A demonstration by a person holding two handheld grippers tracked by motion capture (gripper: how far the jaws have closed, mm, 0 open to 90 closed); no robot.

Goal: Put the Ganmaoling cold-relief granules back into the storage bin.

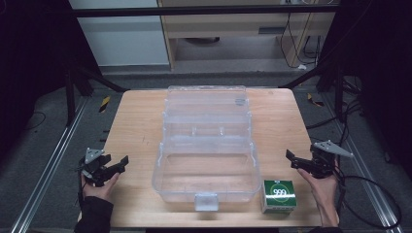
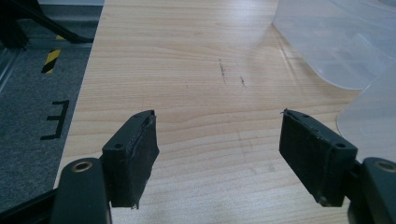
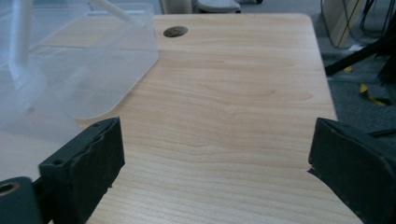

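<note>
High view, clear box (image 1: 206, 145) lengthwise away, lid open

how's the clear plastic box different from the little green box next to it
The clear plastic box is see-through and pale; the green box is opaque with white print on top. The clear plastic box is far larger, spanning the table's middle; the green box is a small cube by its front right corner. The clear plastic box lies open, lid flipped back, nothing inside; the green box is closed. Both rest on the table, untouched.
</note>
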